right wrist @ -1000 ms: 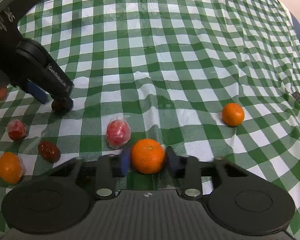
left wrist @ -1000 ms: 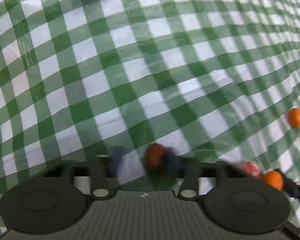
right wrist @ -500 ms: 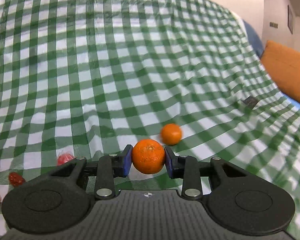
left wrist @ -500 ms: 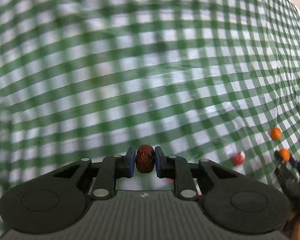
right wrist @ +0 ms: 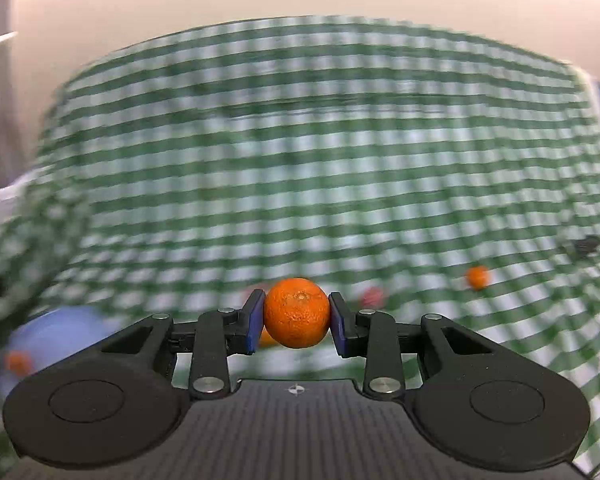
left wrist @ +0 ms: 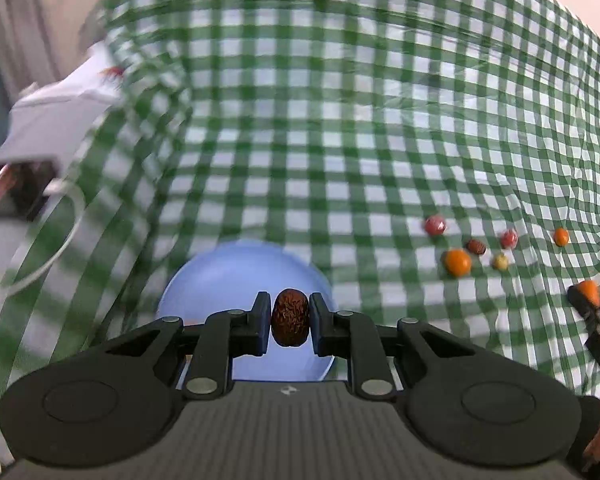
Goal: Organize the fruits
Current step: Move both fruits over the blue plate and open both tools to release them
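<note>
My left gripper [left wrist: 289, 323] is shut on a wrinkled dark-red date [left wrist: 289, 322] and hangs above a light blue plate [left wrist: 236, 276] on the green checked cloth. My right gripper [right wrist: 296, 314] is shut on an orange mandarin [right wrist: 297, 312], lifted clear of the cloth. In the blurred right wrist view the blue plate [right wrist: 56, 332] lies low at the left with an orange fruit [right wrist: 18, 361] on it. The right gripper [left wrist: 590, 300] with its mandarin also shows at the right edge of the left wrist view.
Loose fruit lies on the cloth at the right: a mandarin [left wrist: 457, 262], a date [left wrist: 476, 246], two red wrapped fruits [left wrist: 435, 225] [left wrist: 509, 238], a yellowish one [left wrist: 500, 261] and a small mandarin [left wrist: 561, 236]. A grey-white box [left wrist: 56, 120] and white cable [left wrist: 60, 232] stand at the left edge.
Both grippers have lifted off the cloth with their fruit and swung left. The blue plate has come into view under the left gripper; the loose fruit now lies farther away.
</note>
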